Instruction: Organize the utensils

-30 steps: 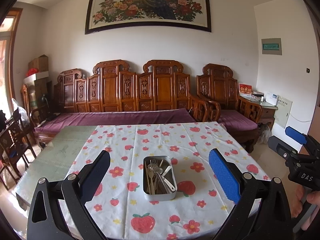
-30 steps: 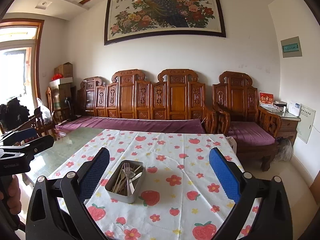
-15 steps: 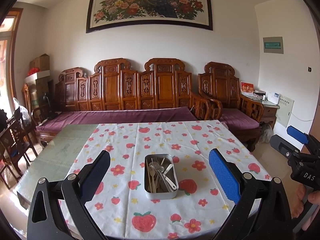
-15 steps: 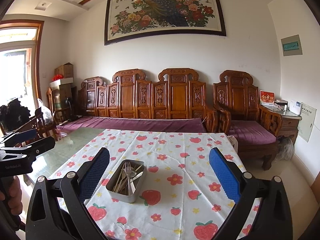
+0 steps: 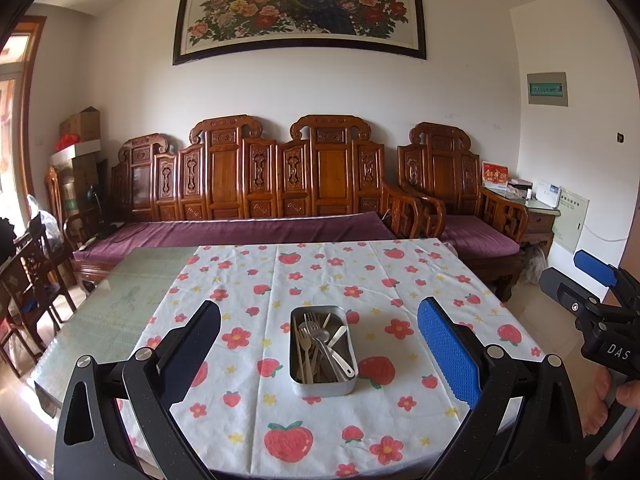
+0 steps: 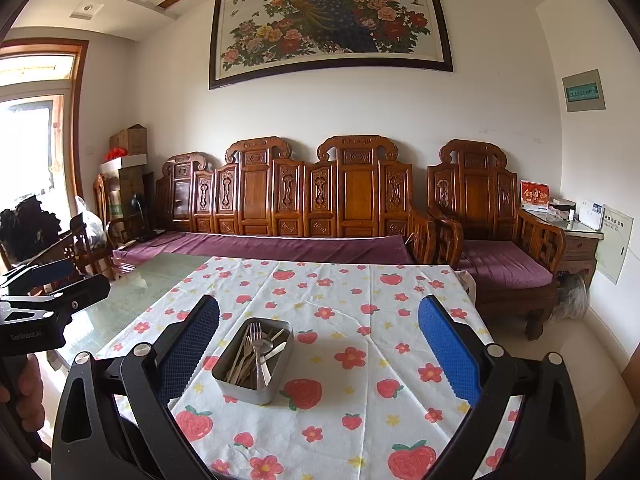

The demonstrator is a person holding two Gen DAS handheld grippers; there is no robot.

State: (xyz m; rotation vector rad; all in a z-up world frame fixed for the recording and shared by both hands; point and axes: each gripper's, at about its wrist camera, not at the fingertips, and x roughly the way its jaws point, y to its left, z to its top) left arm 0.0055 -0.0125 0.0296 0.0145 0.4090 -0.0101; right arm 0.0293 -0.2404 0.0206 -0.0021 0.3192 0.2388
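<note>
Left gripper: jaws wide, holding nothing; held above the near table edge, facing the tin.
Right gripper: jaws wide, holding nothing; held above the near edge, well apart from the tin.
Tin: rectangular metal container, standing on the cloth toward the near side of the table; seen between the left gripper's fingers, and just right of the right gripper's left finger.
Utensils: forks, spoons and slim pale sticks, piled loosely together inside the tin, handles crossing.
Cloth: white, printed with strawberries and red flowers; covers the right part of the table.
Table: green glass top, bare on the left.
Bench: carved wood, purple cushion, behind the table.
Painting: framed peacock and flowers, on the wall above the bench.
</note>
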